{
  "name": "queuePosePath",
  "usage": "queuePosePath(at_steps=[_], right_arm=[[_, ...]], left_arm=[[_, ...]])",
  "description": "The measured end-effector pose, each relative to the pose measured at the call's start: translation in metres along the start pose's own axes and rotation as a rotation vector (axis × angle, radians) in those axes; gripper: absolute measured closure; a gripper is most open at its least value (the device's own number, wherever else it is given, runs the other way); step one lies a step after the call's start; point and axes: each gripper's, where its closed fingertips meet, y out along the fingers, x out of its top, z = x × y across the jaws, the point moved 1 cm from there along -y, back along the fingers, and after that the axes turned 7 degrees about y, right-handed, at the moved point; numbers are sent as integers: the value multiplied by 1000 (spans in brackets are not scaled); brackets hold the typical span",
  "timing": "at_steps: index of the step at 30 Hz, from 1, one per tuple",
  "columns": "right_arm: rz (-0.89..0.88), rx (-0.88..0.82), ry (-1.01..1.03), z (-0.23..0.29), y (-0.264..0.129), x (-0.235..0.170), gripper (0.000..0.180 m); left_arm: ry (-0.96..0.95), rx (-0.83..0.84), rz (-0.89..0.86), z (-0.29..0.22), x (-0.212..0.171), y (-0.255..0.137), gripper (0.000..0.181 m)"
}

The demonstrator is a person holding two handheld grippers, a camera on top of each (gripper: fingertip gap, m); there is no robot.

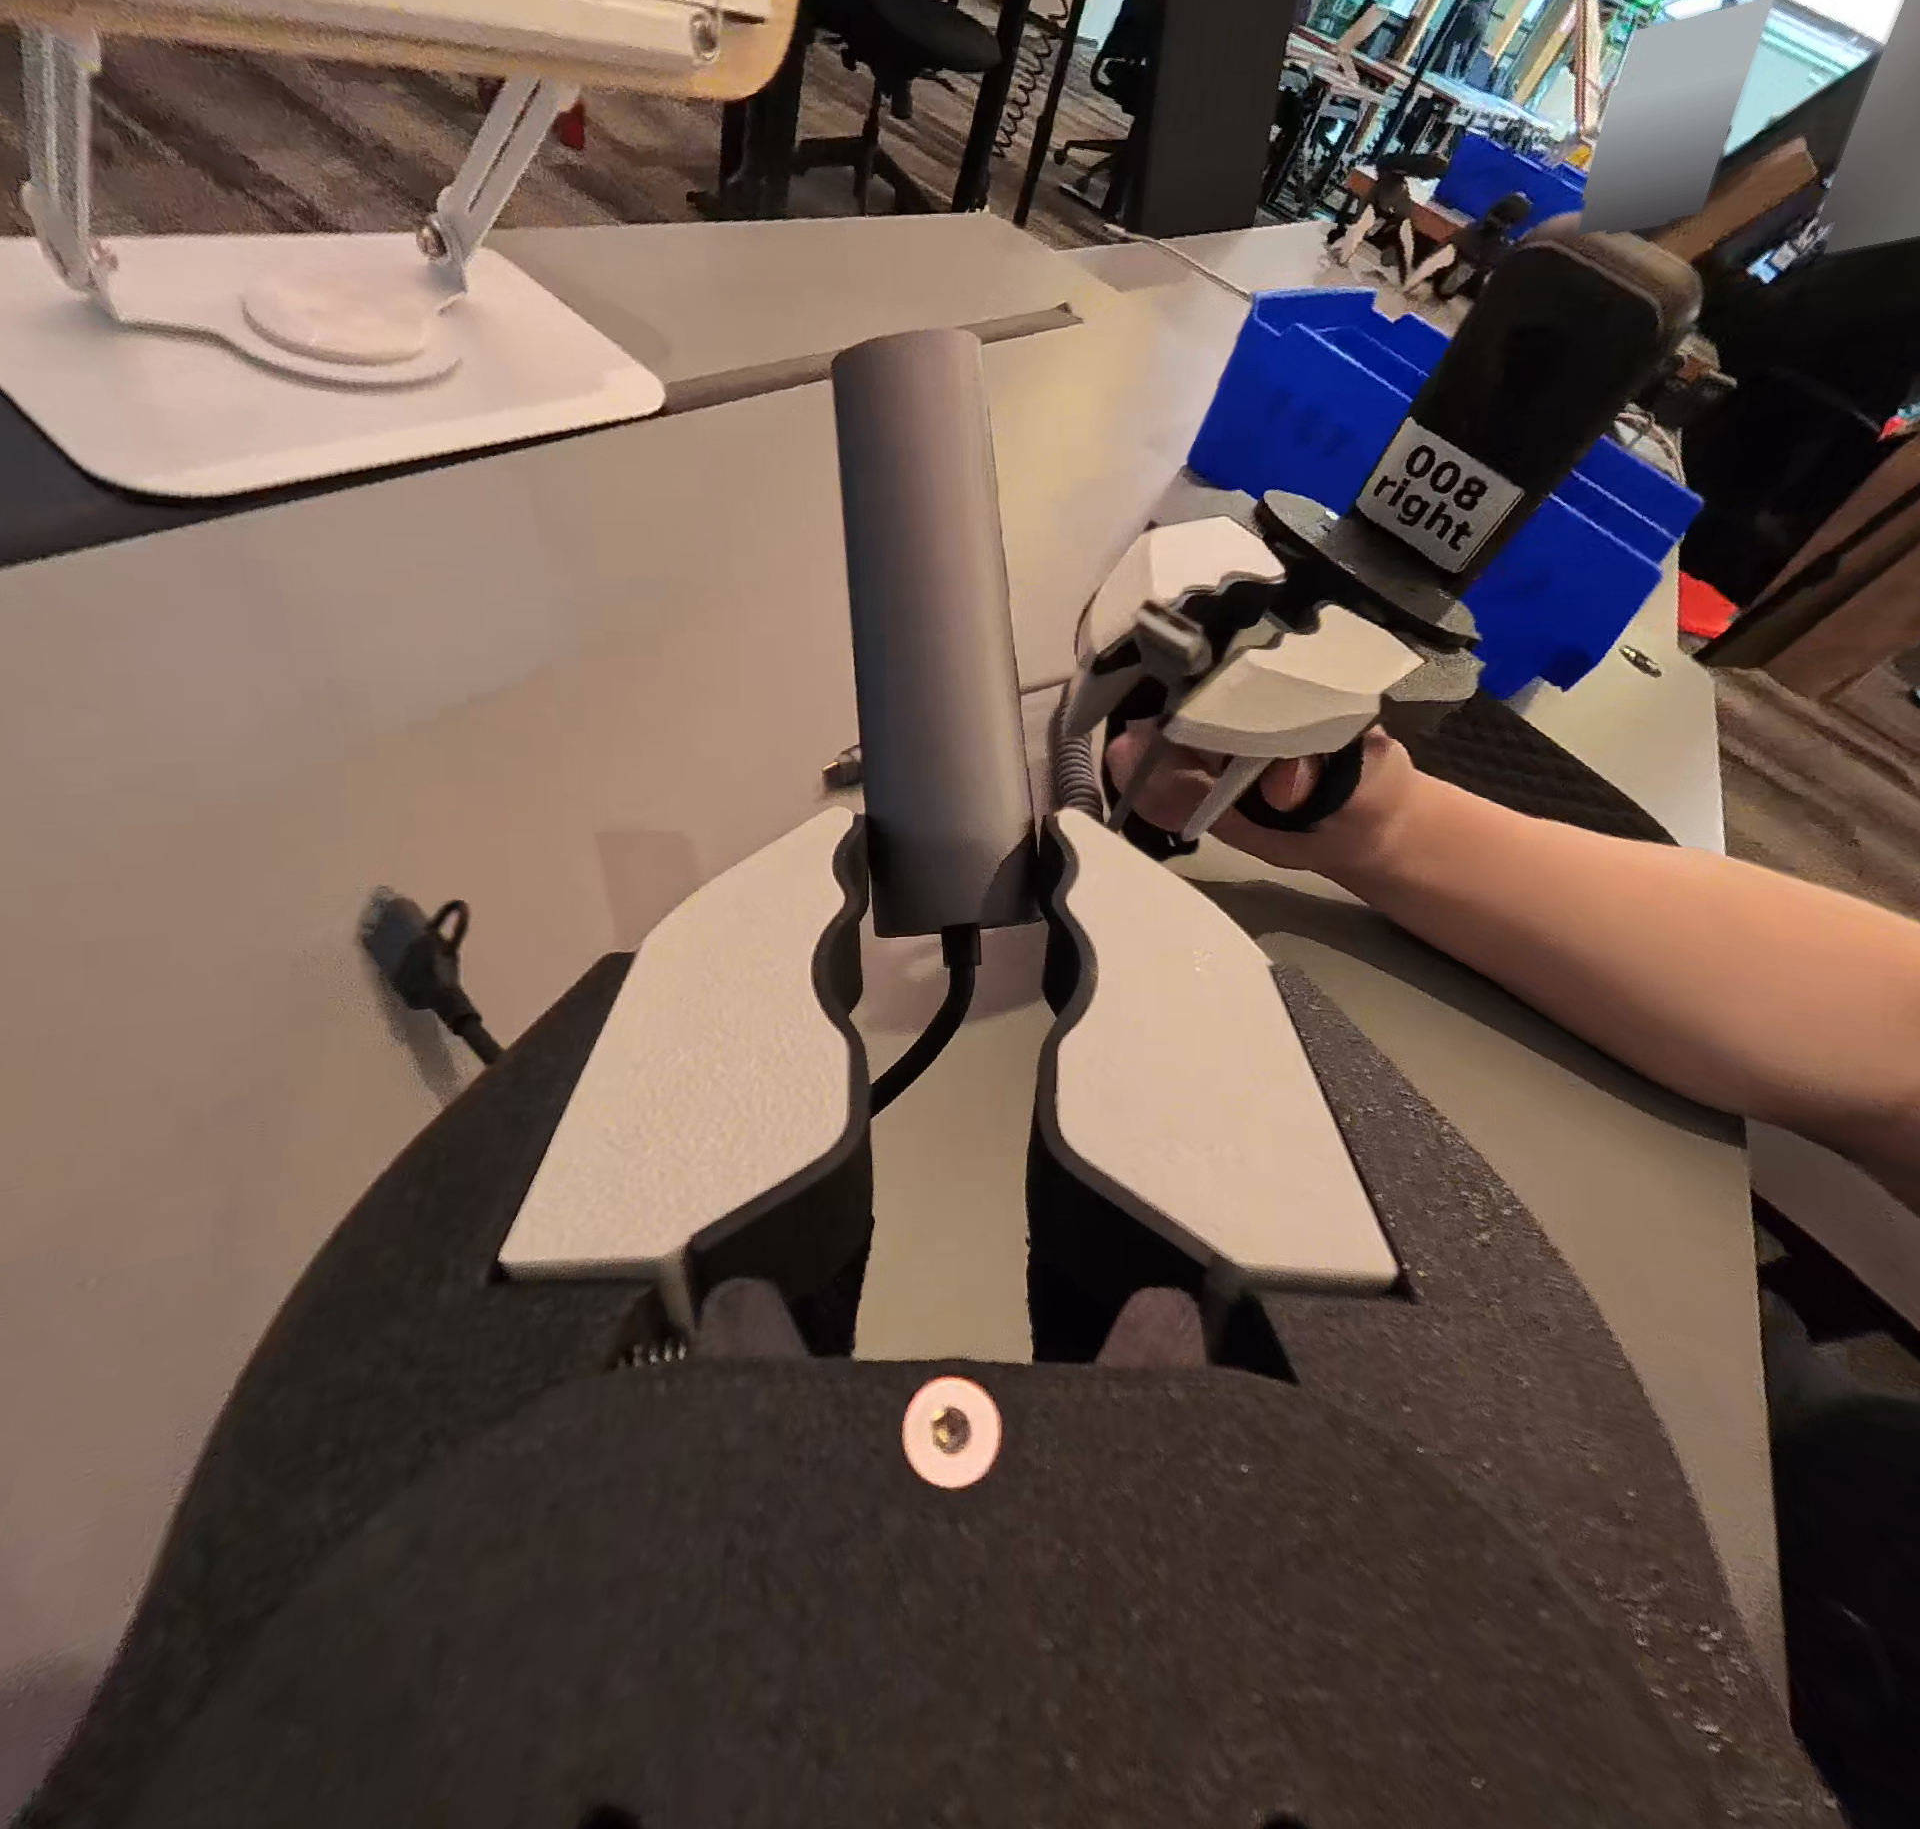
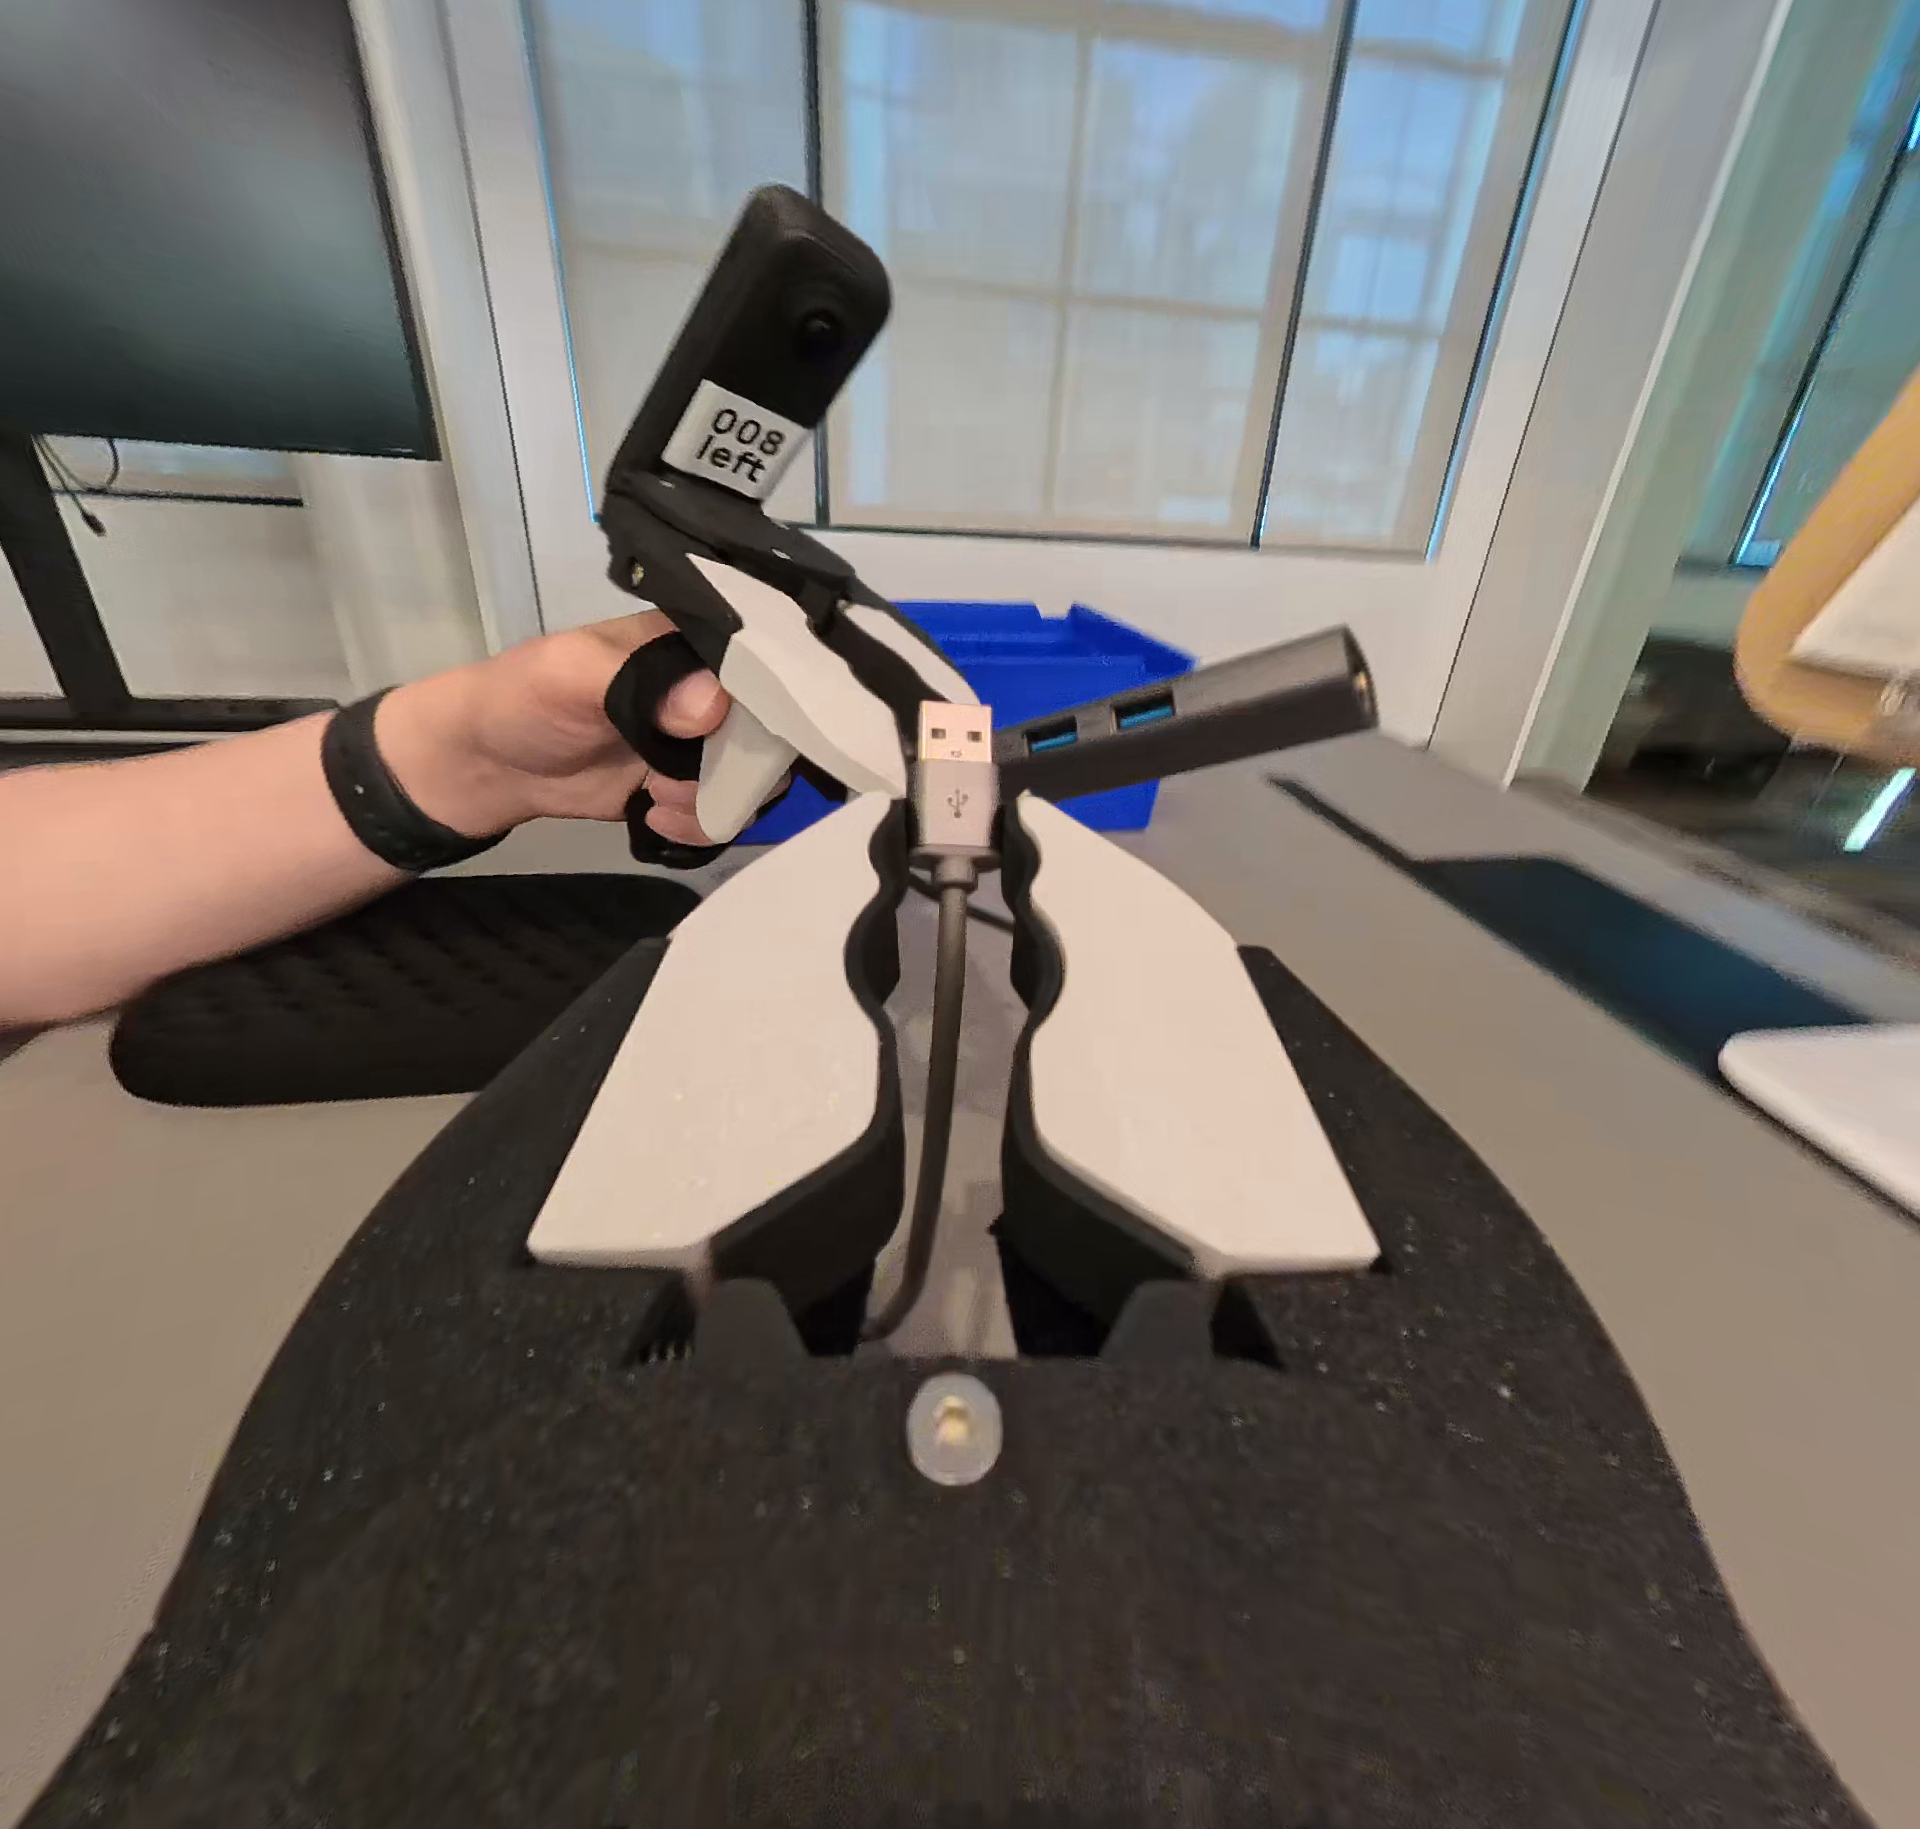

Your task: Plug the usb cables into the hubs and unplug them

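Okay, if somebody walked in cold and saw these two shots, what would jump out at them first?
Probably the dark grey hub standing up in the middle of the left wrist view, pinched at its cabled end by the left gripper. In the right wrist view, the silver USB plug sits dead centre, clamped in the right gripper and close to the hub's blue ports, not yet inserted. Behind both sits a bright blue bin.

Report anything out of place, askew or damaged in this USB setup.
Nothing looks damaged. The left hand-held gripper holds the dark grey bar-shaped USB hub lifted off the grey table, and the right hand-held gripper holds the silver USB-A plug unplugged. A loose grey connector lies on the table.
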Motion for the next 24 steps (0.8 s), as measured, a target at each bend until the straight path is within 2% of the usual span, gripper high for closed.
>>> queuePosePath(at_steps=[3,8,15,24], right_arm=[[-32,65,-140,13,-1,4,163],[-39,133,-196,23,1,1,163],[-43,158,-163,23,0,1,163],[14,98,-103,14,3,-5,163]], left_arm=[[-9,-45,-32,-9,6,-1,150],[-12,-84,-59,-13,10,-5,150],[-5,-100,-56,-16,10,-5,150],[-25,-85,-46,-11,8,-4,150]])
